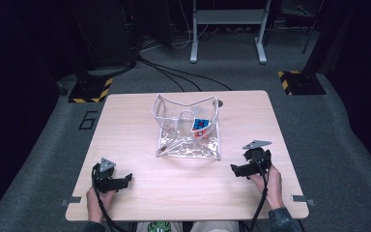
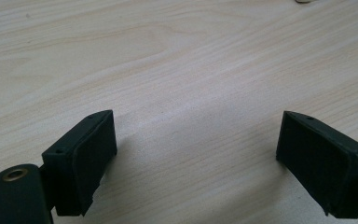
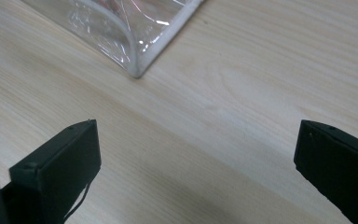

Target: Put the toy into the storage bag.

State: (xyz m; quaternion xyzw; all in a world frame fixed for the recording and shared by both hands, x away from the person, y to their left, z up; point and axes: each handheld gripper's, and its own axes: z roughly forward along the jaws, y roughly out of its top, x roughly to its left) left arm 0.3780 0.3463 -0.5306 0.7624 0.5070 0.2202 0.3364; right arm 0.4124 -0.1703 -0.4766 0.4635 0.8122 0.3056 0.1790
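Your clear plastic white-edged pouch (image 1: 187,126), mid-table, looks light, floppy and slippery; pinch its stiffer white rim. Left gripper (image 2: 196,154) and right gripper (image 3: 198,161) both stand spread, empty.

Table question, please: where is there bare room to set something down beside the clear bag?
Bare wood lies left and right of the clear bag out to the table edges, and in the strip between left gripper and right gripper. The middle rear, around the bag, is crowded.
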